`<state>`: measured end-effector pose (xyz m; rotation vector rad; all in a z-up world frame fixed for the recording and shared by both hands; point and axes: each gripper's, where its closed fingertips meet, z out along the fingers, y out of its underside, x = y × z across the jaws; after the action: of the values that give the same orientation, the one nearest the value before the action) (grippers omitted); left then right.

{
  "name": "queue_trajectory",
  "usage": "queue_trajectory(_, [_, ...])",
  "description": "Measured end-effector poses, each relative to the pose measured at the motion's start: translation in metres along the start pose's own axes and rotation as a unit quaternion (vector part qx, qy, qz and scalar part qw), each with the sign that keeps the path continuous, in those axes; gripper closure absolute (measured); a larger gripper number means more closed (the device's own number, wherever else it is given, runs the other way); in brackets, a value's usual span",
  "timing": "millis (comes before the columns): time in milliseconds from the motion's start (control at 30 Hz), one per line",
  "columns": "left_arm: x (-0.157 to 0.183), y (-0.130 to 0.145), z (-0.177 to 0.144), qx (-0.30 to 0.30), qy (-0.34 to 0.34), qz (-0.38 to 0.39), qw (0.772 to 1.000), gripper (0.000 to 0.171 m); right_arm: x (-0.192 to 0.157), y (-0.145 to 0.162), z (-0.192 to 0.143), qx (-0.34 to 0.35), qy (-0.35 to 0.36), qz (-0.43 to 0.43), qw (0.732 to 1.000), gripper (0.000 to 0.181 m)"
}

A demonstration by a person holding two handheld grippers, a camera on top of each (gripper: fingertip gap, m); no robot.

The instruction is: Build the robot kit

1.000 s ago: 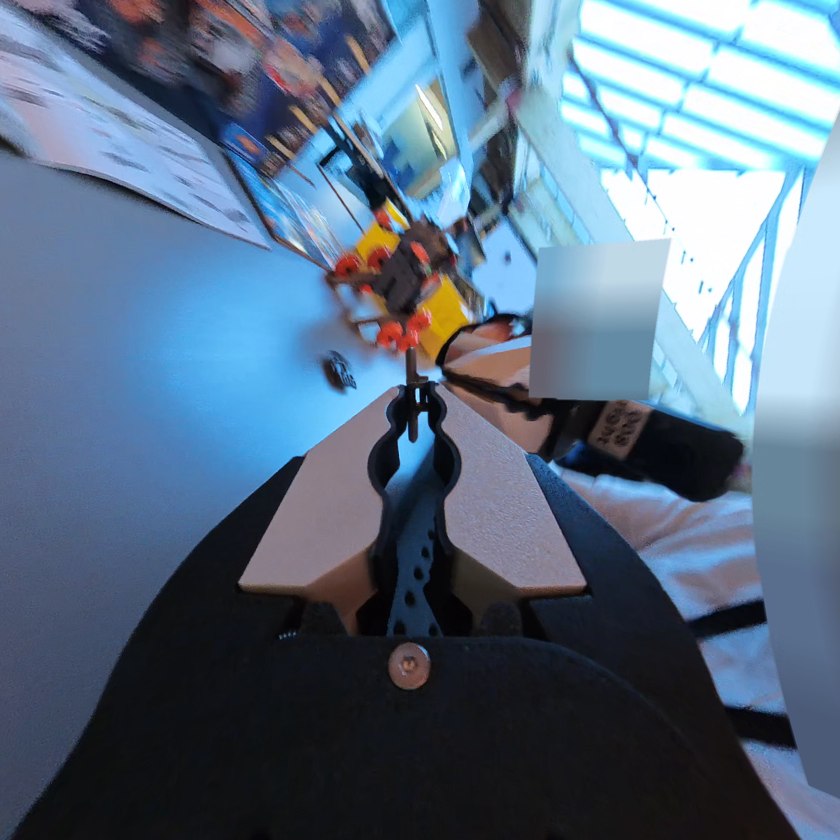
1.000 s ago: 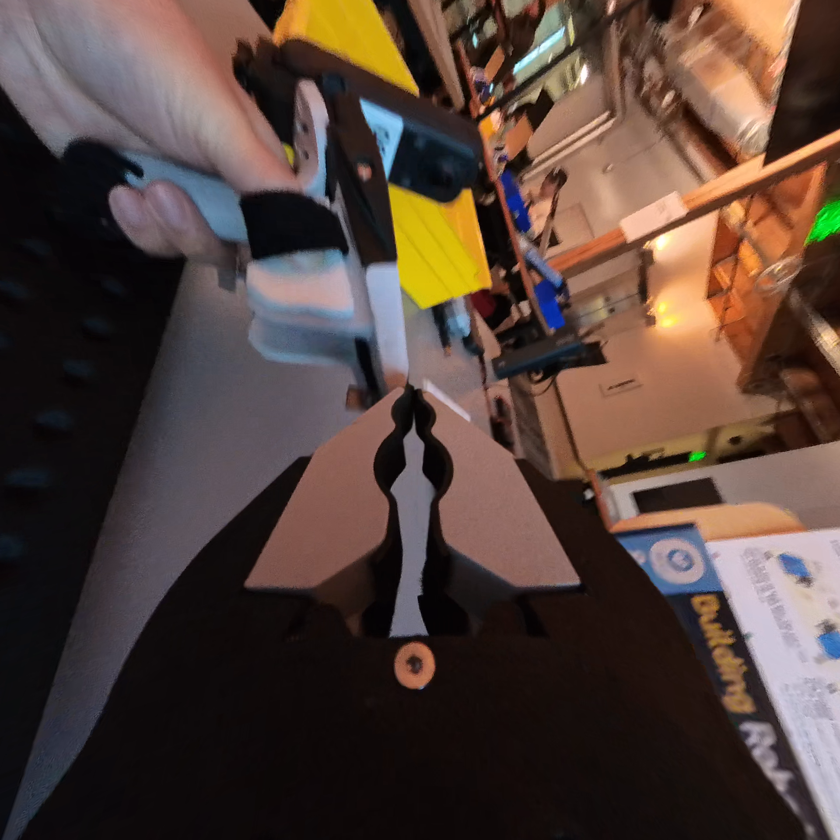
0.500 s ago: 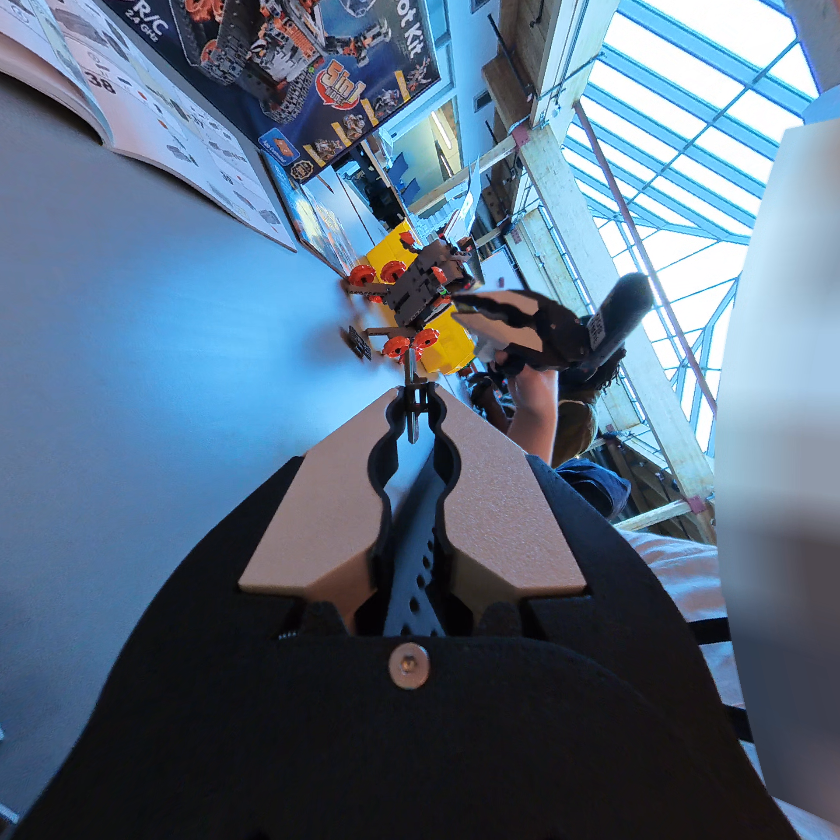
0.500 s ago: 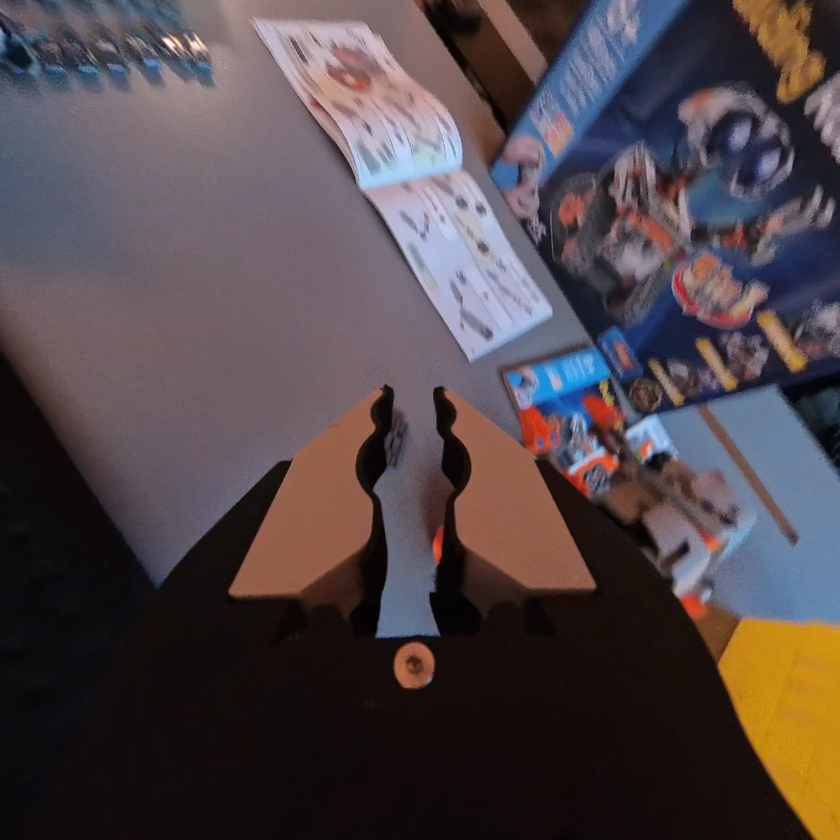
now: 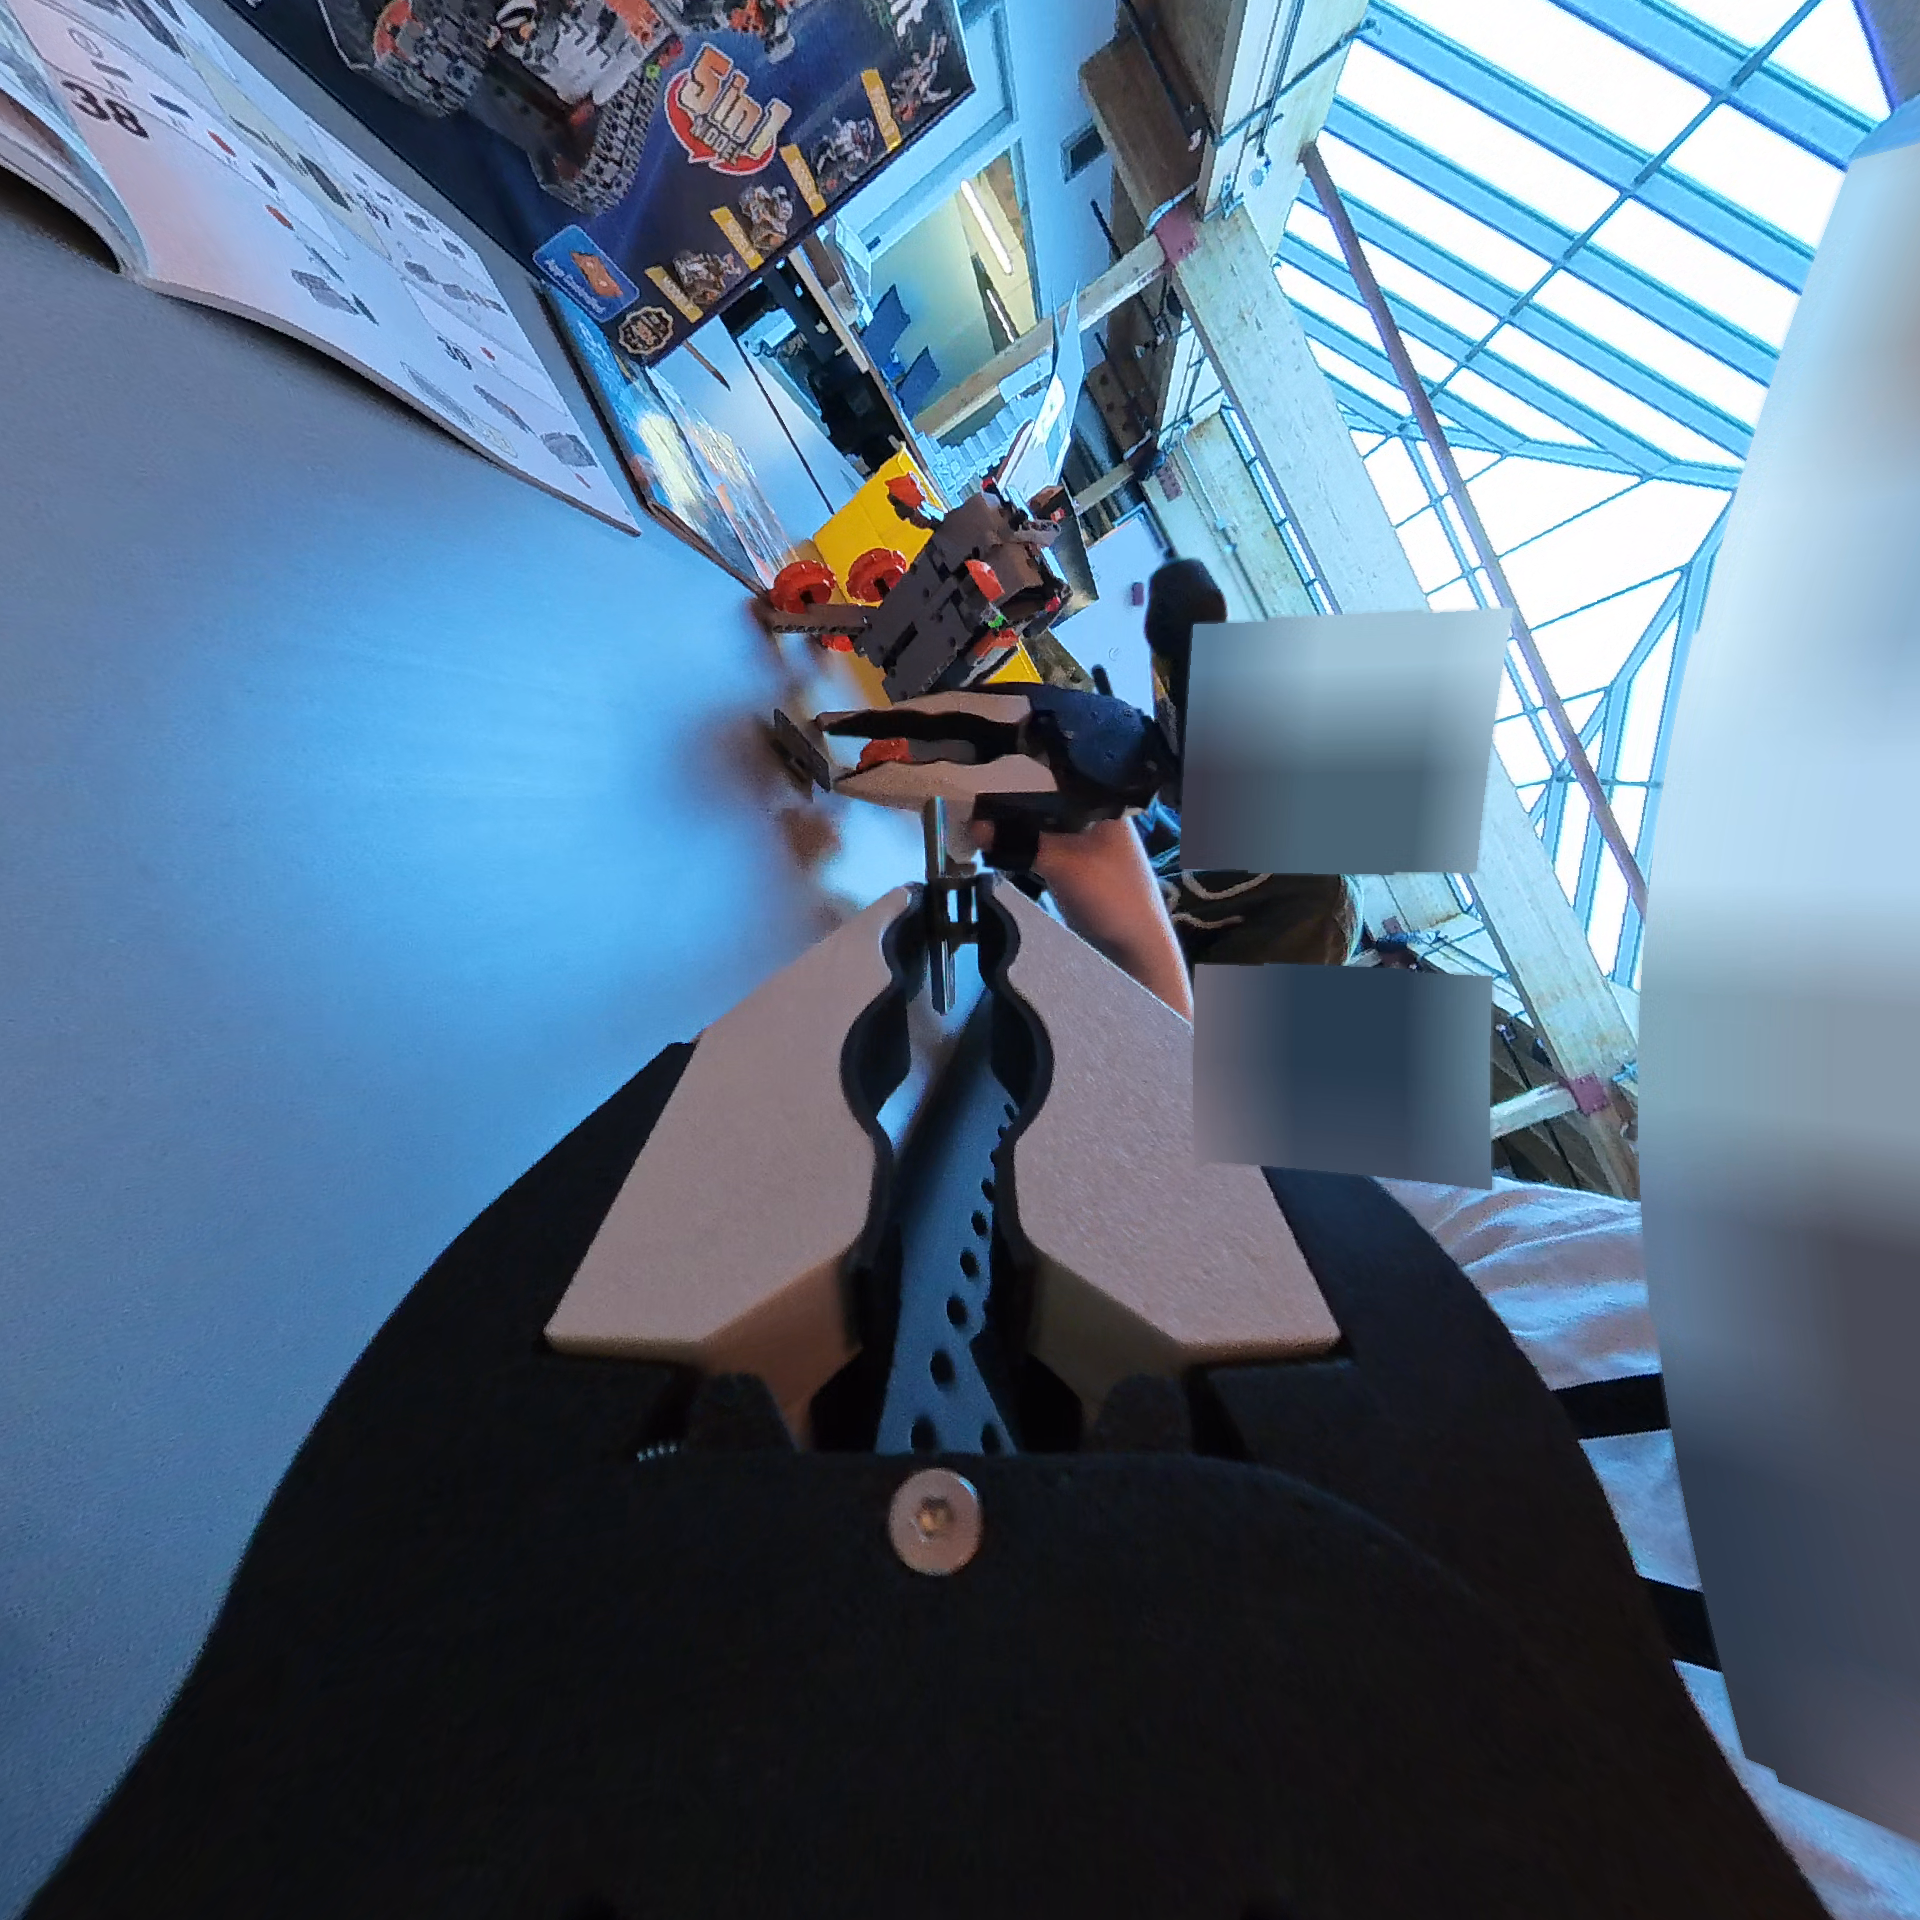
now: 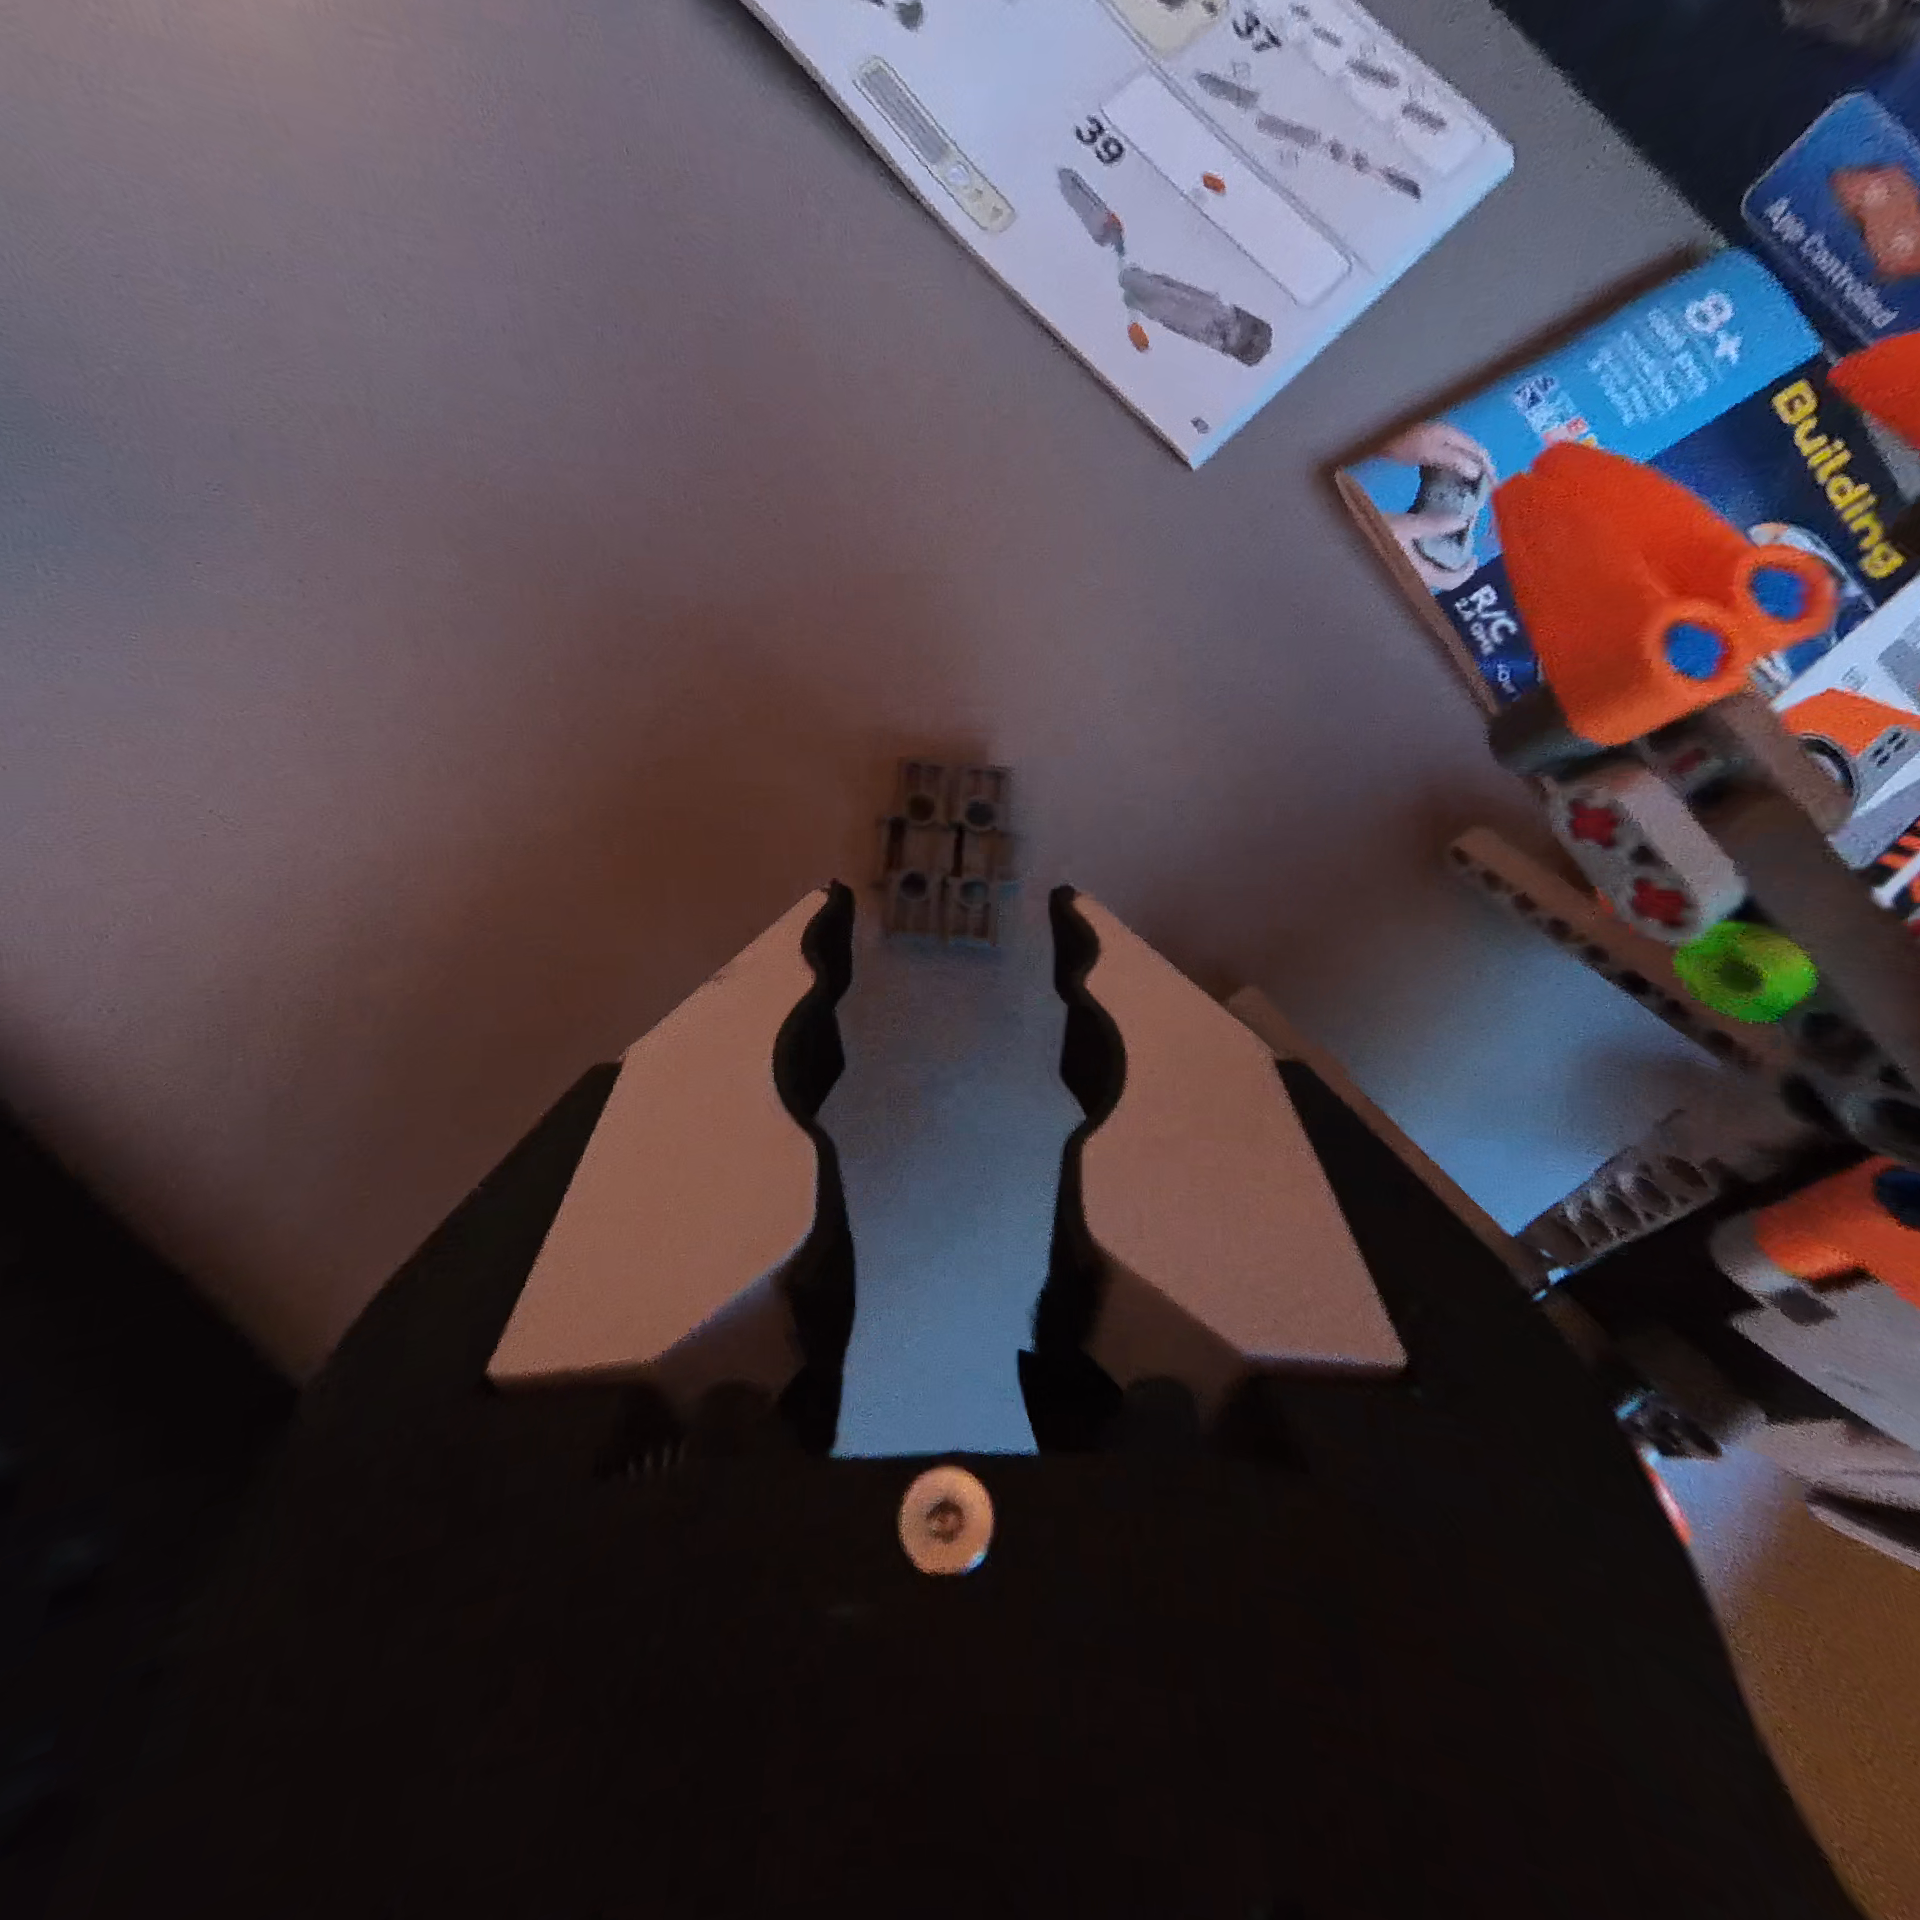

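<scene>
Left gripper (image 5: 951, 902) has its jaws pinched on a thin grey axle pin (image 5: 938, 831) at the tips, mid-frame, up off the grey bench (image 5: 312, 831). Right gripper (image 6: 948, 904) has its jaws spread wide, hovering right over a small grey connector block (image 6: 948, 854) lying flat on the bench at frame centre, not touching it. An open instruction booklet (image 6: 1143, 187) sits upper middle, a printed blue kit box (image 6: 1621, 436) upper right; their writing isn't repeated here. A grey-and-orange brick model (image 6: 1683, 810) fills the right edge.
</scene>
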<state>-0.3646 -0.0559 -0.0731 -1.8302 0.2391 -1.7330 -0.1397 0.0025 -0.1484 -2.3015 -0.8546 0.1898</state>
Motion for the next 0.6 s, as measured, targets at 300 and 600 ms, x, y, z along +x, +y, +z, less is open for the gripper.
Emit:
queue_trajectory(300, [0.000,0.000,0.000,-0.002,0.008,-0.011,1.000,0.166,-0.021,0.003,0.009,-0.010,-0.063,0.062,0.996,0.160])
queue_trajectory(600, [-0.002,-0.002,-0.001,0.004,0.007,-0.016,1.000,0.166,-0.121,-0.034,0.015,0.031,-0.198,0.039,0.979,0.143])
